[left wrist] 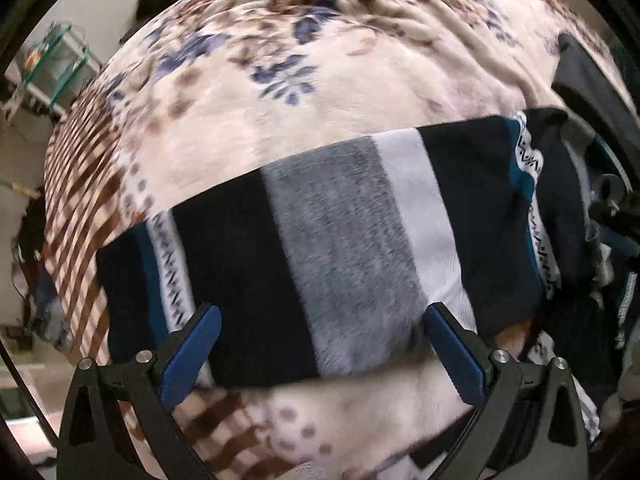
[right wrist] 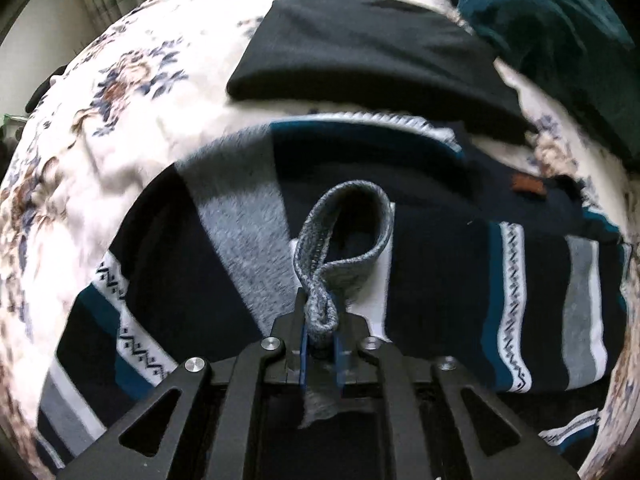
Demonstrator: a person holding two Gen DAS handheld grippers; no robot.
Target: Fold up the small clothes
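Cuff (right wrist: pixel 320 280) of striped sweater (right wrist: pixel 460 264) pinched between right jaws.

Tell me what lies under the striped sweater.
The striped sweater rests on a cream floral blanket, which shows on all sides of it. Whatever is beneath the sweater's middle is covered.

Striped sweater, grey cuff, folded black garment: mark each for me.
striped sweater (left wrist: pixel 340 248): left wrist view, grey band.
grey cuff (right wrist: pixel 344 236): right wrist view, its loop.
folded black garment (right wrist: pixel 360 48): right wrist view, top face.
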